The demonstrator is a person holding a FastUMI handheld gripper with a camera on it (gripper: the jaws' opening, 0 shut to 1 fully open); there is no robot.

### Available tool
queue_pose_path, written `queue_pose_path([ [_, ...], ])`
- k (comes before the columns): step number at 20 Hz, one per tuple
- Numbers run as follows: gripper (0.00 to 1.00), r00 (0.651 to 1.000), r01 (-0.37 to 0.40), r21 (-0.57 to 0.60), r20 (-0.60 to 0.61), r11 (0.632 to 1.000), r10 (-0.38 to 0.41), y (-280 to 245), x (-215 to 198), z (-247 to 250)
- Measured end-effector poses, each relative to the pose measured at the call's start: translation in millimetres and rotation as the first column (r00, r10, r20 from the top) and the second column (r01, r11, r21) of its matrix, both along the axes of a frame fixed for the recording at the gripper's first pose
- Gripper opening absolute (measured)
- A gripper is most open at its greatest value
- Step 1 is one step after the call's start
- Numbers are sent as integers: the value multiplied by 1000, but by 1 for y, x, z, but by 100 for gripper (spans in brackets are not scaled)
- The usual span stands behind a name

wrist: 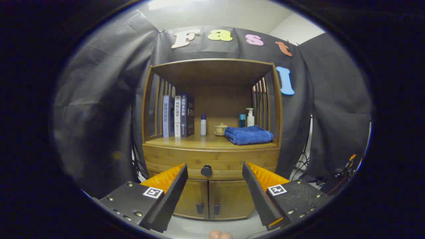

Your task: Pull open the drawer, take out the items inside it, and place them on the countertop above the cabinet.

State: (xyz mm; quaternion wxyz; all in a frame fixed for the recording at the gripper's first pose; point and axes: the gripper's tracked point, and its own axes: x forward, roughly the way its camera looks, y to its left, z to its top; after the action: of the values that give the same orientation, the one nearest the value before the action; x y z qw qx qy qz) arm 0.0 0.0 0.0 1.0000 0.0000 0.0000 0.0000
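Gripper view: we hold the tool [214, 172] spread open, framing the drawer knob [206, 170] ahead for a pull.

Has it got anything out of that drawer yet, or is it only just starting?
Only just starting. Nothing looks done: the drawer is shut flush with the cabinet front. In hand: the gripper is open and holds nothing, its fingers spread to either side of the drawer's round knob, which lies beyond them, untouched. Left: grasp the knob, pull the drawer open, lift out its contents and set them on the countertop.
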Motion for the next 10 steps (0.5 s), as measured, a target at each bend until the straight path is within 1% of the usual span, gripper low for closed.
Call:
queue_pose_path([
  [5,99,1000,15,41,-2,999,-14,-2,1,-1],
  [7,99,999,33,41,-11,999,-33,-6,3,-4],
  [10,99,999,40,43,-13,998,-39,-7,6,-3],
])
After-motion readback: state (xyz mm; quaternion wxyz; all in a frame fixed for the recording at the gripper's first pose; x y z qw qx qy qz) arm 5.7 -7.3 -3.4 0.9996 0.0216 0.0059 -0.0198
